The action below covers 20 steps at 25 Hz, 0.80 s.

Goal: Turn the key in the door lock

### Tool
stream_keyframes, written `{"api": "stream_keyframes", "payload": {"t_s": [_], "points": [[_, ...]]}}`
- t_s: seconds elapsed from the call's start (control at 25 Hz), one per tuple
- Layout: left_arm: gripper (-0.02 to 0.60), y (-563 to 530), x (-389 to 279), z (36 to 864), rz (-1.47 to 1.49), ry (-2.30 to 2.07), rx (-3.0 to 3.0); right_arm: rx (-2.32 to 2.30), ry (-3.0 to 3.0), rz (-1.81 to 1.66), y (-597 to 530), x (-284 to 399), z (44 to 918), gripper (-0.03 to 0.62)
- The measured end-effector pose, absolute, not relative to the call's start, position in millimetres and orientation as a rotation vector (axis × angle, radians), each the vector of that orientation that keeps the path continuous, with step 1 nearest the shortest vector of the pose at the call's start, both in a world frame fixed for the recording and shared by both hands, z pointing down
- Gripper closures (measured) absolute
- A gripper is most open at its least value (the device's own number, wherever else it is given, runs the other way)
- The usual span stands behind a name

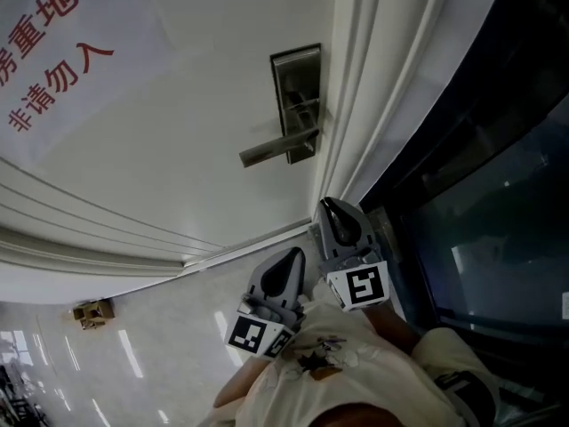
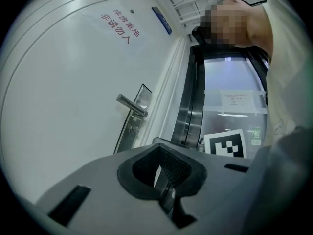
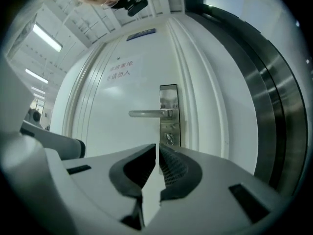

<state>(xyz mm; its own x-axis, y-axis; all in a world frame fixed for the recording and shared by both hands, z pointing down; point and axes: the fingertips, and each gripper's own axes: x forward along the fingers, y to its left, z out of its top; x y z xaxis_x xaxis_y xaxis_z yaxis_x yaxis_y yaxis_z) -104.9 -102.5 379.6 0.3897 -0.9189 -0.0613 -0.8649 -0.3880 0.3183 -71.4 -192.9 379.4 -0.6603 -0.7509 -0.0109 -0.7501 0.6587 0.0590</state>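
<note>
Approach step: left gripper (image 2: 159,153) and right gripper (image 3: 157,148) both pinched closed, empty, well short of the door (image 3: 127,94). Lock cylinder (image 3: 169,139) sits mid-frame under the lever handle (image 3: 149,113); key indistinct. Next: open jaws, reach it

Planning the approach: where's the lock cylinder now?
Right gripper view, centre: the lock cylinder sits low on the lock plate, just below the lever handle, near the right edge of the door.

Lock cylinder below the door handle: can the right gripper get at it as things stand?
Probably yes. Nothing stands between the right gripper and the lock cylinder; its jaws are shut, empty and short of the door.
</note>
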Motion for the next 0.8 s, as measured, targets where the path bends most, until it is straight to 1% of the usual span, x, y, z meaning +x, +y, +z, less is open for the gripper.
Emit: {"api": "stream_keyframes", "payload": {"t_s": [0.16, 0.2, 0.24, 0.28, 0.68, 0.8], "points": [[0.578, -118, -102, 384, -0.346, -1.562, 2.388, 1.27, -2.585, -0.381, -226, -84, 388, 0.578], [0.579, -121, -103, 385, -0.345, -1.563, 2.384, 1.273, -2.53, -0.461, -234, -87, 388, 0.548], [0.579, -124, -105, 386, -0.342, -1.569, 2.383, 1.274, -2.489, -0.524, -243, -91, 387, 0.503], [0.578, -127, -107, 386, -0.338, -1.577, 2.382, 1.273, -2.464, -0.565, -250, -94, 385, 0.491], [0.579, -126, -123, 400, -0.32, -1.632, 2.331, 1.286, -2.389, -0.713, -288, -112, 377, 0.494], [0.578, -124, -130, 400, -0.32, -1.647, 2.322, 1.299, -2.395, -0.733, -289, -120, 371, 0.536]]}}
